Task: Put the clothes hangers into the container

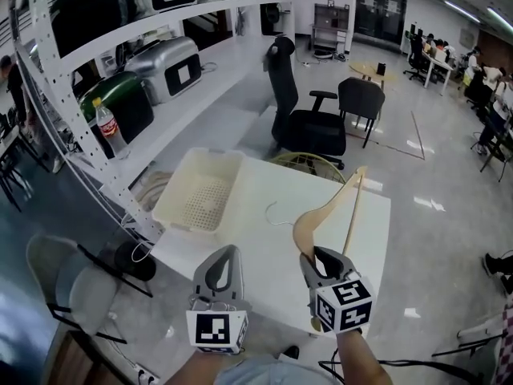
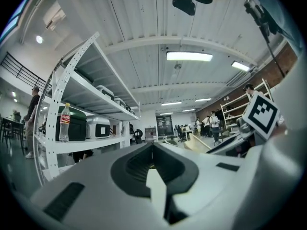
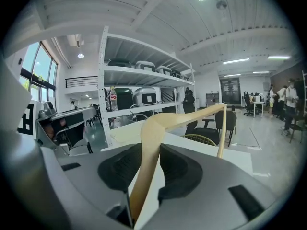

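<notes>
Right tongs [image 1: 322, 257] pinch one arm of a wooden clothes hanger [image 1: 335, 201], tilted up over the white table [image 1: 264, 255], right of the cream perforated container [image 1: 171, 189]. Left tongs [image 1: 227, 253] are pressed together, empty. The shelved bottle [image 1: 110, 129] has a red label, possibly Coca-Cola, too small to read.

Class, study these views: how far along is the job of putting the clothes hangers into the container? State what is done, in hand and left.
Done: nothing yet; the container shows only its bare perforated floor.
In hand: the right gripper is shut on a wooden hanger, raised over the white table. The left gripper is shut and empty.
Left: move that hanger across into the container and release it.
</notes>
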Demonstrator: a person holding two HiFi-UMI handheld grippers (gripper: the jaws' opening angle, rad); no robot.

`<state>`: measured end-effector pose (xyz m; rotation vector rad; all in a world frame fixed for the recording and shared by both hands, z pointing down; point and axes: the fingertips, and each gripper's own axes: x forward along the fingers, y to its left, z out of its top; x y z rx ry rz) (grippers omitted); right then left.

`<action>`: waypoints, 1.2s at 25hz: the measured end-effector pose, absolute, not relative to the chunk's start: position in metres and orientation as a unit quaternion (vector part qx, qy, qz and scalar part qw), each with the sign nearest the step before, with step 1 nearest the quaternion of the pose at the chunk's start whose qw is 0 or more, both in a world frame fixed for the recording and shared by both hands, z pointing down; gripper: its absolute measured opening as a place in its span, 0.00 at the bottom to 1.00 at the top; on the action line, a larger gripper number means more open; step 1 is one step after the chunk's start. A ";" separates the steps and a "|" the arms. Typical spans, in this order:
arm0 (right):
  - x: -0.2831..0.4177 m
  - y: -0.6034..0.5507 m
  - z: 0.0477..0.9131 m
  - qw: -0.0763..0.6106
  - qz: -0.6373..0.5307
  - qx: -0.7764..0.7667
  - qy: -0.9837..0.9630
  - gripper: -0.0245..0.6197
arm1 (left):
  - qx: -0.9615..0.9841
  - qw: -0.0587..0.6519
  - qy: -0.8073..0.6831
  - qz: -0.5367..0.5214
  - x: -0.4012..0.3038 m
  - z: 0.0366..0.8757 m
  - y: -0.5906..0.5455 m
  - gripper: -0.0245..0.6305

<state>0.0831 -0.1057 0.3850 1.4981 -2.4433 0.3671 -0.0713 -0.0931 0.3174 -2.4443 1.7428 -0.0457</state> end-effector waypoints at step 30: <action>-0.179 -0.237 0.381 0.156 0.125 0.527 -0.826 0.23 | -0.845 0.032 0.533 -0.009 -0.317 0.330 -0.224 0.06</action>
